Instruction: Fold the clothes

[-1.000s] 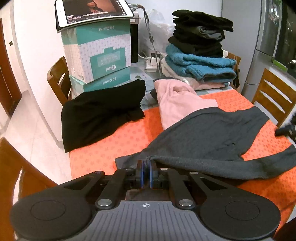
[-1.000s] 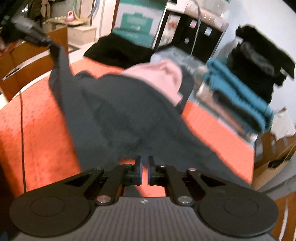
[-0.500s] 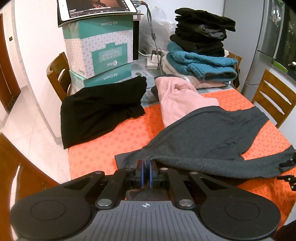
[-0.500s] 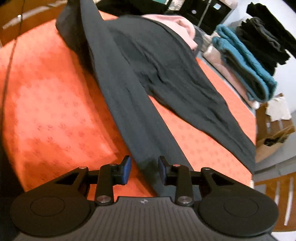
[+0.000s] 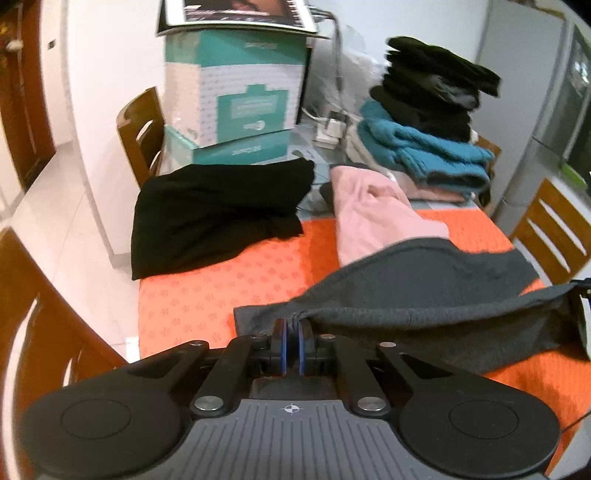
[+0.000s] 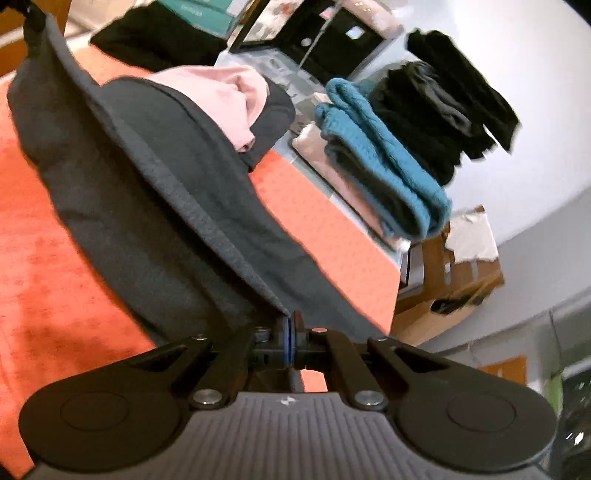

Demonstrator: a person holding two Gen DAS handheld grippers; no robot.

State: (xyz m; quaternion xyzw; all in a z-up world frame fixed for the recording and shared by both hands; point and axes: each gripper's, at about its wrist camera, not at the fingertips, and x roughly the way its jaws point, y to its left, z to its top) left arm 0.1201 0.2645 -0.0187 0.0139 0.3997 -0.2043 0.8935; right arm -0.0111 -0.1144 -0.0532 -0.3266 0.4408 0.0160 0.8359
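Note:
A dark grey garment (image 5: 424, 288) lies across the orange tablecloth (image 5: 229, 288), with its near edge lifted and stretched between both grippers. My left gripper (image 5: 291, 332) is shut on one bunched corner of that edge. In the right wrist view, my right gripper (image 6: 290, 325) is closing tight on the hem at the other end of the grey garment (image 6: 166, 206), and its pads press the fabric. The cloth rises from there in a taut fold toward the far upper left, where the left gripper (image 6: 31, 14) holds it.
A pink garment (image 5: 373, 218) and a black garment (image 5: 221, 210) lie behind the grey one. A stack of folded clothes (image 5: 424, 147) and teal boxes (image 5: 236, 92) stand at the back. Wooden chairs (image 5: 142, 129) (image 5: 550, 229) flank the table. A cardboard box (image 6: 450, 280) sits beyond the right edge.
The right gripper opened over the grey garment's hem, then shut on it and lifted it. That edge now hangs taut between both grippers. The left gripper kept its grip.

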